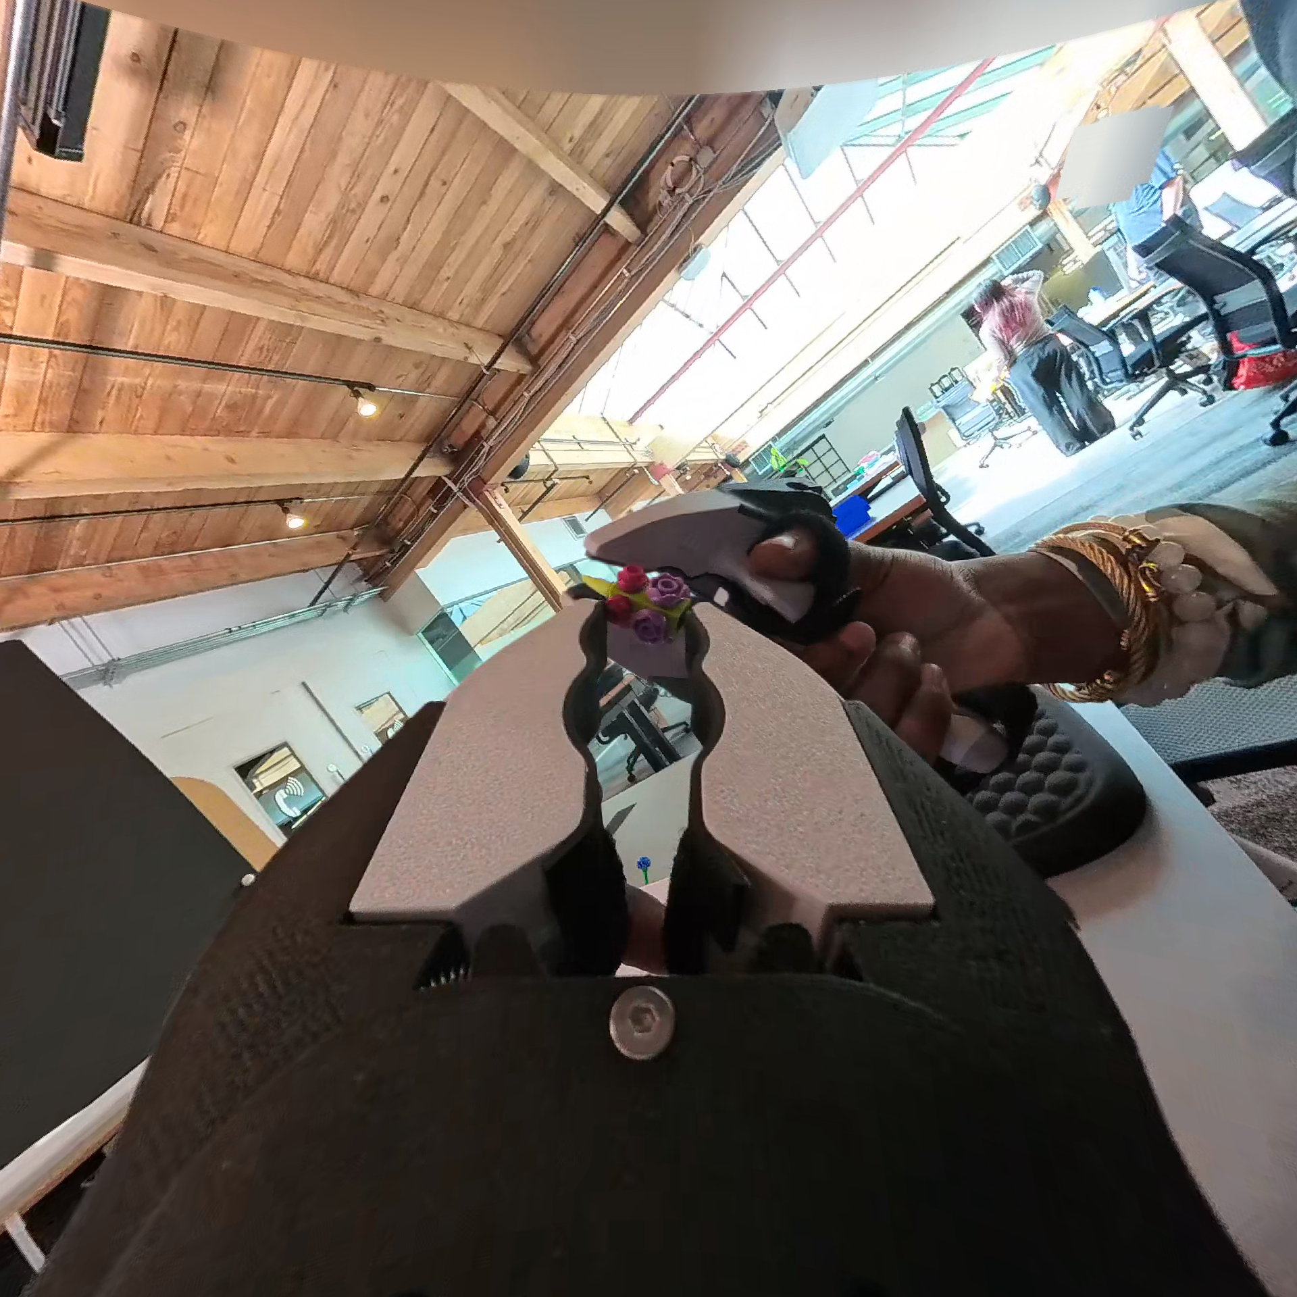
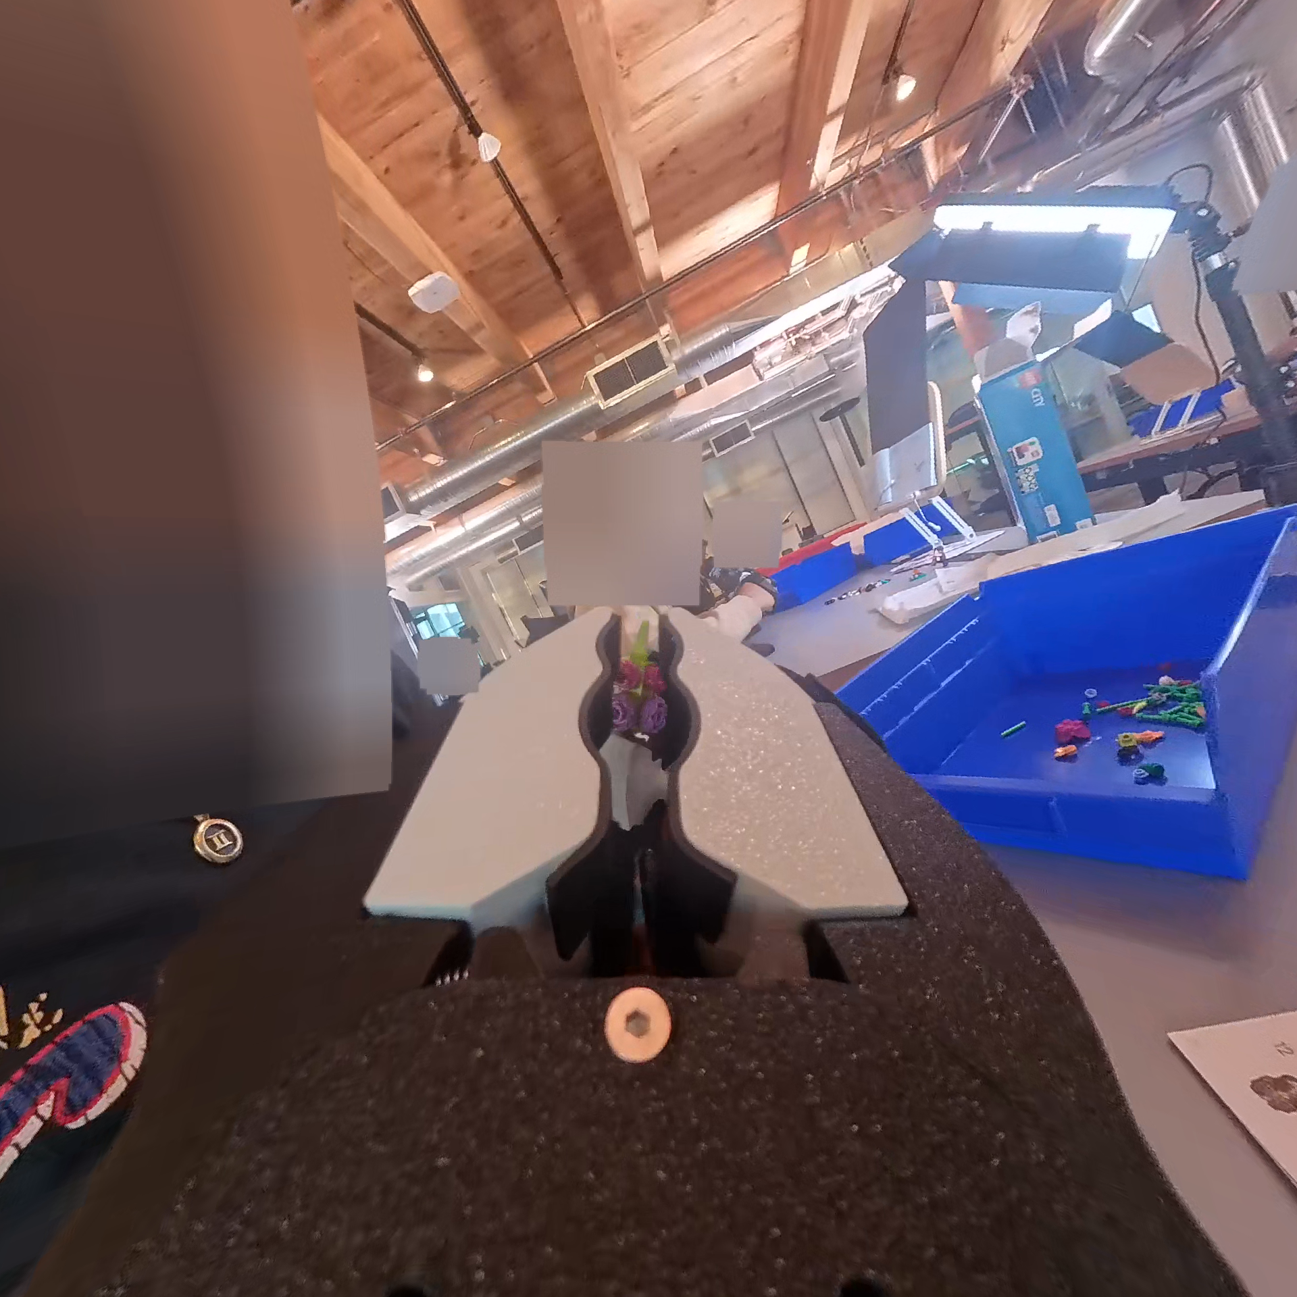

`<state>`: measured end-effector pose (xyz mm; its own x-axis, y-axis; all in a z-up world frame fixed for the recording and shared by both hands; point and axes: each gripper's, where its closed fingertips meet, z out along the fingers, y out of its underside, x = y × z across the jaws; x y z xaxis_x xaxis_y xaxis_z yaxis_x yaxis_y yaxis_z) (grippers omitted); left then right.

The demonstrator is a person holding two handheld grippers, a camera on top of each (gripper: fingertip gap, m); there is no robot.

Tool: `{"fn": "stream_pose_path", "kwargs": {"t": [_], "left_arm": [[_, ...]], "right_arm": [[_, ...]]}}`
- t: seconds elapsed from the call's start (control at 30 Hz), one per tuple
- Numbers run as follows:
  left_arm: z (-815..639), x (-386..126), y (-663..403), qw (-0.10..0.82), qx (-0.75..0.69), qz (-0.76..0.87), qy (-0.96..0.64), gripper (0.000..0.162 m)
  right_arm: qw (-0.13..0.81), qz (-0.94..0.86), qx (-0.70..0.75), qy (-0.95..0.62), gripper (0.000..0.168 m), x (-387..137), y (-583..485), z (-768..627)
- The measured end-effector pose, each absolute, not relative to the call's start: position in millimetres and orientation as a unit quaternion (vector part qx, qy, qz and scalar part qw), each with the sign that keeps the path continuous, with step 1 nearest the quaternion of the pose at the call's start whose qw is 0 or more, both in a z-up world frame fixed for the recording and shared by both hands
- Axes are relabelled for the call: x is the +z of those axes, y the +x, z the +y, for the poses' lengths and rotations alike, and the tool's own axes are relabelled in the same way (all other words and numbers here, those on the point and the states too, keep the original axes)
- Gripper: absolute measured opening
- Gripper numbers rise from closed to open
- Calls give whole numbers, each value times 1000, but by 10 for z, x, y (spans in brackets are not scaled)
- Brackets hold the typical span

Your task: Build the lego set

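We hold our left claw (image 1: 642,617) pinched on the small red-and-purple lego flower cluster (image 1: 649,605), raised above the grey counter (image 2: 1095,933); our right claw (image 1: 632,561) touches it, grip uncertain.

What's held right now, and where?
The flower cluster, pinched at its lime-green base by the left gripper; the right gripper meets its top.

Left gripper (image 1: 642,617) pinched a small flower cluster (image 1: 647,605) of red and purple blooms at its fingertips, raised toward a wooden ceiling (image 1: 281,281), while right gripper (image 1: 695,554), hand-held, touched the cluster from the right.
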<state>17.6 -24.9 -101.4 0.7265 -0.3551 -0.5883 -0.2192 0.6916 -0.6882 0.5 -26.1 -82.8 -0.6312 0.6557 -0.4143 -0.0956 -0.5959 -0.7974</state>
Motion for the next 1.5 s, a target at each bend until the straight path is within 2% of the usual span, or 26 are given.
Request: {"fn": "stream_pose_path", "kwargs": {"t": [0.07,0.2,0.43,0.67,0.8,0.87,0.9,1.0,1.17,1.37,1.5], "left_arm": [[-245,-1026,189,840,-40,374,-392,21],[-199,-1081,174,825,-2,390,-408,21],[-86,-1111,122,768,211,433,-423,21],[4,-1122,64,692,386,452,-410,21],[-15,-1094,93,729,331,438,-409,21],[-66,-1049,132,766,256,424,-411,21],[-88,-1021,133,781,226,414,-410,21],[-139,-967,120,812,153,389,-408,21],[-184,-954,125,833,72,371,-404,21],[-148,-1038,158,820,71,389,-414,21],[-145,-1070,194,812,79,401,-416,21]], "right_arm": [[237,-399,809,-361,3,-852,-1,-284],[270,-409,783,-383,3,-907,-10,-239],[373,-418,712,-423,2,-926,-12,-153],[432,-403,656,-470,2,-950,-23,-58],[437,-399,667,-453,3,-901,-5,-83],[408,-369,718,-426,25,-811,68,-68],[384,-356,744,-416,30,-776,108,-55],[342,-350,772,-405,26,-791,151,-35],[344,-364,773,-389,13,-787,133,-120],[370,-421,723,-404,14,-865,16,-206],[367,-430,716,-410,3,-894,-1,-201]]}}
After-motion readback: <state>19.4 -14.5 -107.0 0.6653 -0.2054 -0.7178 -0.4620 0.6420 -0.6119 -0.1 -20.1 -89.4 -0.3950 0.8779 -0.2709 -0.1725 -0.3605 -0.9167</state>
